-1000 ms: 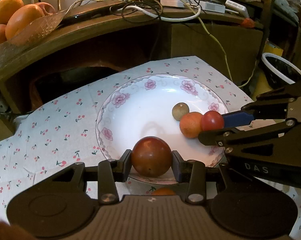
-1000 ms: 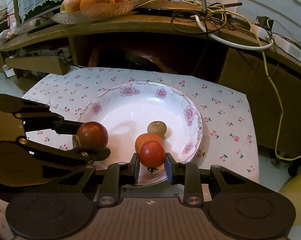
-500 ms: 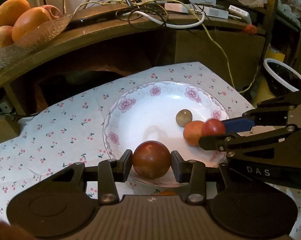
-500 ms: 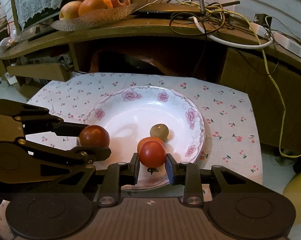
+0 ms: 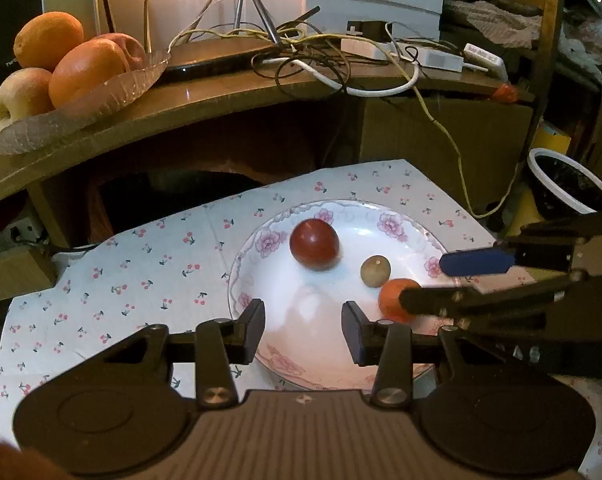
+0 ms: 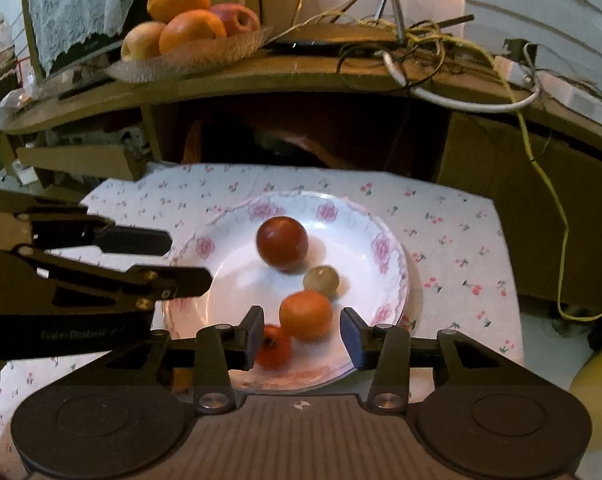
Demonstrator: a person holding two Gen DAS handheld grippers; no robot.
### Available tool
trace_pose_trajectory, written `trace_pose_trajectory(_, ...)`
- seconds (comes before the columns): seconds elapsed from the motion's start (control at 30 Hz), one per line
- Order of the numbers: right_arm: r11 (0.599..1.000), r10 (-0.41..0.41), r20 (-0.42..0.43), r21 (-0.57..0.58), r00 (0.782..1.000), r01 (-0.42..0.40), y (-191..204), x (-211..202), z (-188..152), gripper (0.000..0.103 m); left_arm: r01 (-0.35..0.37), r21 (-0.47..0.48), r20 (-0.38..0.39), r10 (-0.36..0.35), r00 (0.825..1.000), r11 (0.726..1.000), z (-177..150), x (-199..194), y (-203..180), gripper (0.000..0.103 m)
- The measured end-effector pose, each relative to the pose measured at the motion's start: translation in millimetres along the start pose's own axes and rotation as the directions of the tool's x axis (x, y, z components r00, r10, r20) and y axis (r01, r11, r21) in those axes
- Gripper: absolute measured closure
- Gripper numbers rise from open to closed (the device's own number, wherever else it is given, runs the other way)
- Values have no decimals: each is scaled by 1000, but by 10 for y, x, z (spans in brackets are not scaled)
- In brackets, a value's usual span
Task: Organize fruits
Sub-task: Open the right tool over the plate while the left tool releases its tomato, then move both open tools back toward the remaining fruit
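A white flowered plate (image 5: 241,280) (image 6: 397,264) lies on a cherry-print cloth. On it rest a dark red round fruit (image 5: 314,244) (image 6: 282,243), a small olive fruit (image 5: 375,271) (image 6: 321,280) and an orange fruit (image 5: 393,300) (image 6: 305,315). My left gripper (image 5: 303,320) (image 6: 189,262) hangs open over the plate's near left rim, empty. My right gripper (image 6: 299,330) (image 5: 425,282) has its jaws opening. A small red tomato (image 6: 275,346) lies blurred on the plate beside its left finger, free of the pads. The orange fruit sits just beyond the gap.
On the wooden shelf (image 5: 221,100) behind stands a glass dish (image 5: 81,108) (image 6: 189,60) of oranges and apples, beside tangled cables (image 5: 321,68). A yellow cord (image 6: 549,208) hangs down at the right. A white-rimmed dark bin (image 5: 569,184) stands right of the cloth.
The left gripper let go of the dark red fruit, which now lies farther in on the plate, and drew back. The right jaws parted and the red tomato dropped onto the plate.
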State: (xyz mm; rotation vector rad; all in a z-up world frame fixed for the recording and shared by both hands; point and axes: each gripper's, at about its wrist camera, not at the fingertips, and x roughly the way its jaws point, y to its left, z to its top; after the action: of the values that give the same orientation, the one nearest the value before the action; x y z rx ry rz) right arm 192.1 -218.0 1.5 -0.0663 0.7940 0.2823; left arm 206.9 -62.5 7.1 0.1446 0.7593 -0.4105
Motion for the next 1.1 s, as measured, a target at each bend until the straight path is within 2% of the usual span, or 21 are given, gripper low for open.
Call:
trace_pose_trajectory(0.23,995,-48,67,95,997,41,-166,-100,57,59,-2,-6,13,2,1000,1000,9,-72,37,55)
trace_pose_trajectory(0.37,988,-62,70,149,996,51,-260,-129,45,58,-10,-9,13,10,1000,1000,-20,-114,77,55)
trace_pose_trajectory(0.83,1000,-2,55,12,999,1,89,-272,-129,58,-13,-1,-19,13,1000,1000,-357,-489,162,55)
trace_pose_trajectory(0.97,999,29,46,-20,998,-28,247,-331,-185,58,-18,13,-20,19,1000,1000,-497,-645,148,51)
trace_pose_trajectory(1.1,998,56,39,-44,998,-54,393,-377,-224,58,-21,32,-52,23,998,999,-680,-708,150,50)
